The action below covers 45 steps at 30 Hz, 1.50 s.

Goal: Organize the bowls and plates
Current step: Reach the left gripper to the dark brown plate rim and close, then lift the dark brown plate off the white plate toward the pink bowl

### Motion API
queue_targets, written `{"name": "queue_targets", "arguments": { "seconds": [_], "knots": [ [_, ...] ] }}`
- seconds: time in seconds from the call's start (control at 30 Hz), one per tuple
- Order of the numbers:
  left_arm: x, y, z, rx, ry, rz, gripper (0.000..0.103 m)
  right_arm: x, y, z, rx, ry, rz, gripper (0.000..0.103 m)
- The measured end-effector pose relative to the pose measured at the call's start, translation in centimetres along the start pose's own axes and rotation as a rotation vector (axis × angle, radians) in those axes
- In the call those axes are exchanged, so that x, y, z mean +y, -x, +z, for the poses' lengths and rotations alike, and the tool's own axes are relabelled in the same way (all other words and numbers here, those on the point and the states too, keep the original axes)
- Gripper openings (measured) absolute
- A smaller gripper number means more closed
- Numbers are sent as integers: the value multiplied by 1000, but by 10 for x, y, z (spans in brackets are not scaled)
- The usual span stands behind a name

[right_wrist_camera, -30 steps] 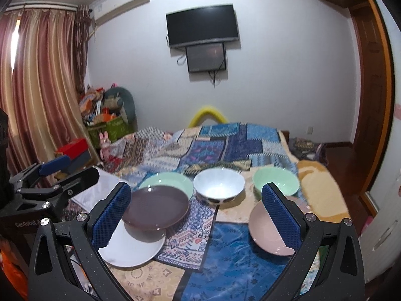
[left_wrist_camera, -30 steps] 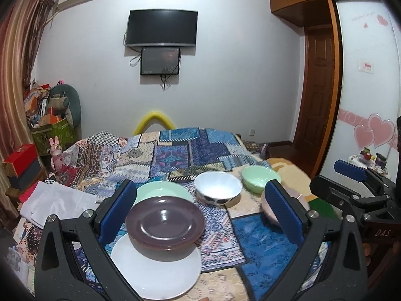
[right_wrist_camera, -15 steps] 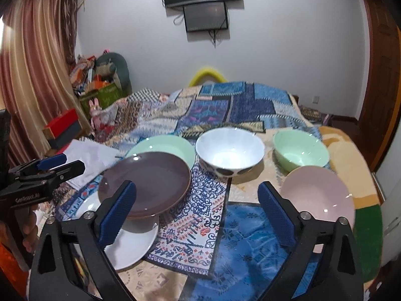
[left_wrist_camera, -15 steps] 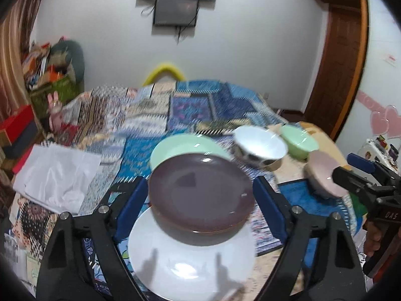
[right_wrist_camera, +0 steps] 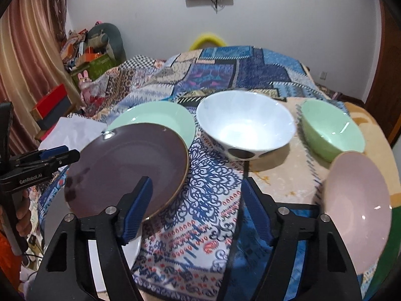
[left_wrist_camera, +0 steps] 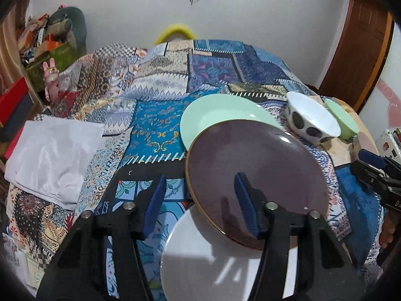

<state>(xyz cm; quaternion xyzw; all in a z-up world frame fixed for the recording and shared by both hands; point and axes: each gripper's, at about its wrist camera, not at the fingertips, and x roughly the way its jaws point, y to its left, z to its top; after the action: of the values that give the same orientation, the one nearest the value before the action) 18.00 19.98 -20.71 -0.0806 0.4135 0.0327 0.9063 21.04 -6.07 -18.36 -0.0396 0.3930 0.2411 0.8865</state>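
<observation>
A dark purple plate lies tilted on a white plate, overlapping a mint green plate. My left gripper is open at the purple plate's left rim, one finger over the plate and the other left of it. In the right wrist view, my right gripper is open above the patterned cloth, its left finger by the purple plate. A white spotted bowl, a green bowl and a pink bowl sit to the right. The left gripper also shows there.
Everything lies on a patchwork bedspread. A folded white cloth lies at the left. Boxes and clutter stand by the curtain. The right gripper shows at the right edge of the left wrist view.
Both grippers have moved down and forward toward the dishes. The left gripper's jaws have narrowed and now straddle the purple plate's left rim. The right gripper's jaws have also narrowed.
</observation>
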Motion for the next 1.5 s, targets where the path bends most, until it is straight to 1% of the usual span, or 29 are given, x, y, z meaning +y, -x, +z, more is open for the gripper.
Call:
{"name": "queue_targets", "arguments": {
  "seconds": [0.13,0.27,0.37,0.43,0.53,0.57,0.7,0.97,1.13,1.5],
  "knots": [
    [9,-15,5,35,14,-31,45,5,-17,1,49,6,28,56],
    [14,-26,7,68,30,-51,37,7,-27,1,76,16,45,52],
    [16,-30,8,80,37,-61,37,8,-34,3,99,20,60,46],
    [15,-33,8,85,35,-64,37,8,-38,4,112,21,70,38],
    [15,-36,8,95,36,-68,35,6,-42,5,130,7,94,36],
    [14,-37,8,100,36,-72,33,5,-44,5,135,2,104,36],
    [14,-41,8,113,43,-93,27,4,-49,6,147,-24,143,27],
    [11,-41,10,114,31,-91,25,3,-49,7,144,-34,144,24],
    [10,-40,10,113,45,-95,25,1,-46,3,140,-38,153,23],
    [0,-30,-2,129,51,-114,25,-13,-36,-2,131,-82,150,21]
  ]
}}
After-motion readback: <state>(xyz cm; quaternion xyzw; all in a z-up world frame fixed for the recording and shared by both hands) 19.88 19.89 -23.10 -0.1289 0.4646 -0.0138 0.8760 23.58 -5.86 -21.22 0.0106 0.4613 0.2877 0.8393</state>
